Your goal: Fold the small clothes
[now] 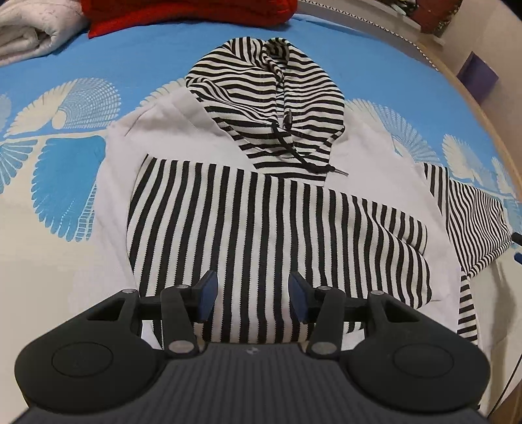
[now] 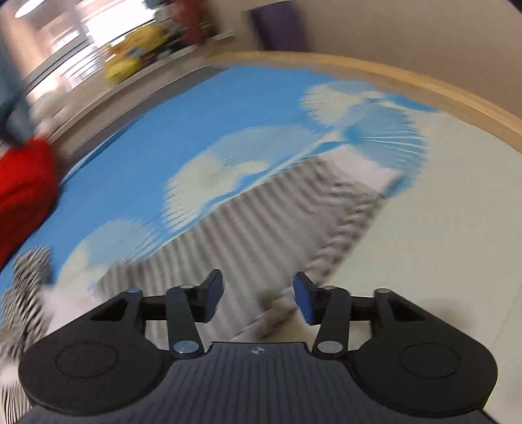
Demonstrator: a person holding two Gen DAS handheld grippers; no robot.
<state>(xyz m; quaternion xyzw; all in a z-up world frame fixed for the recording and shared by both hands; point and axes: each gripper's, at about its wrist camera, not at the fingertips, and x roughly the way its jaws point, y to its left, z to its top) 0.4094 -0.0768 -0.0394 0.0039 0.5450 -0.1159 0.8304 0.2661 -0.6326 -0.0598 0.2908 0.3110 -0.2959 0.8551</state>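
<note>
A small white hoodie (image 1: 368,156) lies flat on a blue and white bedspread (image 1: 58,195), its black-and-white striped hood (image 1: 261,104) at the far end. One striped sleeve (image 1: 261,228) is folded across the body. The other sleeve (image 1: 473,221) reaches out to the right. My left gripper (image 1: 253,298) hovers open over the folded sleeve, with nothing between its fingers. The right wrist view is blurred. In it my right gripper (image 2: 257,298) stands open above the outstretched striped sleeve (image 2: 261,234), holding nothing.
A red garment (image 1: 189,13) and a folded white cloth (image 1: 29,32) lie at the far side of the bed. A wooden bed edge (image 1: 473,107) curves along the right. Blurred yellow things (image 2: 133,55) sit on a ledge beyond the bed.
</note>
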